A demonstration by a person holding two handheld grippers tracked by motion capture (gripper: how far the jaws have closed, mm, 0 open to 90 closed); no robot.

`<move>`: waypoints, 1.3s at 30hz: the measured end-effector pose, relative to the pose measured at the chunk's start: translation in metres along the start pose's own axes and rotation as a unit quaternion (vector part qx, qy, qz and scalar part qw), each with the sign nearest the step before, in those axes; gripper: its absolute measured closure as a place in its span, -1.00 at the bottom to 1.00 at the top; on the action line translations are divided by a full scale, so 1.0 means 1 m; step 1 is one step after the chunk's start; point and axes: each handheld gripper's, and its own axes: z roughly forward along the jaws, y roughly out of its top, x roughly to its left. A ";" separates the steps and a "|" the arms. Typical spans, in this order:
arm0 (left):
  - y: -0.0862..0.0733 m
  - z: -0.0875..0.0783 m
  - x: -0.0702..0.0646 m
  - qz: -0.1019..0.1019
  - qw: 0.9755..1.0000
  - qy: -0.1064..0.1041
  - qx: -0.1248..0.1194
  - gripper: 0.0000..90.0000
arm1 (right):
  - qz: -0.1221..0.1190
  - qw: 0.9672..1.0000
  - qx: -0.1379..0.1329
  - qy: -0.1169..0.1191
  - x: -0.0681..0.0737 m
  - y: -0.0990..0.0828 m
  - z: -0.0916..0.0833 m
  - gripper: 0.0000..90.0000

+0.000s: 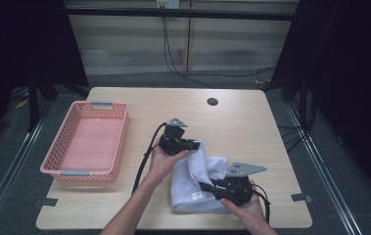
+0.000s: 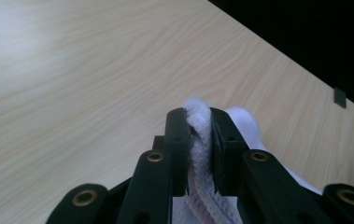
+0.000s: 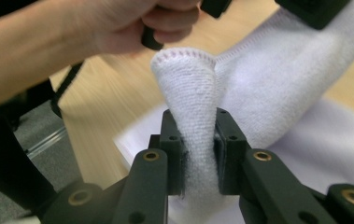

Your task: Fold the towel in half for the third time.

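Room, high view: dark curtains ring a pale wooden tabletop (image 1: 232, 127) with a round cable hole (image 1: 212, 102) near twelve o'clock.
Towel, high view: one white towel (image 1: 193, 188) lies folded at about five o'clock from the tabletop's middle, one edge lifted off the pile.
Left hand-held gripper, high view: the left hand-held gripper (image 1: 196, 145) pinches the towel's raised far edge, at roughly eleven o'clock of the pile.
Right hand-held gripper, high view: the right hand-held gripper (image 1: 203, 186) is clamped on the near edge, at about four o'clock of the pile.
Basket, high view: one pink basket (image 1: 120, 142) sits at nine o'clock, well apart from the towel, with nothing inside.
Count, high view: one towel, one basket, two hand-held grippers, two hands.
Left gripper view: both black jaws squeeze a thick fold of the white towel (image 2: 201, 140) above bare wood; a small tape tab (image 2: 339, 97) sits at two o'clock.
Risk, left gripper view: I'd say the fold sits near the jaw tips, so a quick pull could let it slide out.
Right gripper view: jaws bite a tall ridge of towel (image 3: 194, 121); the person's left hand (image 3: 132, 25) is at eleven o'clock.
Risk, right gripper view: probably only the top layer is caught, so the fold could open unevenly or sag.
Risk, overall: if the two hands pull apart unequally, the towel may twist or drag across the wood.
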 end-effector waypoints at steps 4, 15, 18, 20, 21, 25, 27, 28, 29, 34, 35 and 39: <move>0.000 0.026 -0.013 0.007 1.000 0.003 0.024 0.75 | 0.010 1.000 0.021 -0.005 -0.006 -0.017 -0.009 0.65; 0.013 0.026 -0.019 -0.014 0.999 -0.042 -0.023 0.22 | 0.030 0.998 0.011 -0.047 -0.023 -0.021 -0.044 -0.18; 0.015 0.011 -0.017 -0.015 0.999 -0.028 -0.039 0.08 | 0.028 0.998 -0.002 -0.062 -0.034 -0.005 -0.040 -0.27; 0.012 0.001 -0.014 -0.012 0.999 -0.015 -0.041 0.04 | 0.024 0.996 0.002 -0.081 -0.042 0.007 -0.028 -0.39; 0.009 -0.004 -0.012 -0.010 0.999 -0.010 -0.042 0.04 | 0.023 0.996 0.001 -0.091 -0.046 0.013 -0.021 -0.40; -0.006 -0.025 -0.007 -0.006 0.999 0.007 -0.033 0.04 | 0.017 0.993 0.014 -0.115 -0.068 0.035 0.008 -0.49; -0.019 -0.032 -0.007 -0.005 1.000 0.006 -0.026 0.04 | 0.018 0.991 0.011 -0.131 -0.077 0.042 0.015 -0.56; -0.026 -0.033 -0.008 0.001 1.000 0.006 -0.016 0.04 | 0.017 0.990 0.018 -0.139 -0.081 0.047 0.020 -0.55; -0.032 -0.035 -0.010 0.006 1.000 0.008 -0.008 0.05 | 0.009 0.988 0.029 -0.153 -0.083 0.049 0.025 -0.49; -0.054 -0.056 -0.018 0.007 1.000 0.005 -0.013 0.02 | 0.019 0.980 0.077 -0.185 -0.104 0.031 0.039 -0.06; -0.057 -0.062 -0.021 0.010 1.000 0.005 -0.010 0.00 | 0.025 0.980 0.079 -0.182 -0.108 0.025 0.037 -0.05; -0.079 -0.082 -0.032 0.021 1.000 0.012 0.007 -0.11 | 0.030 0.978 0.086 -0.187 -0.115 0.012 0.026 -0.03</move>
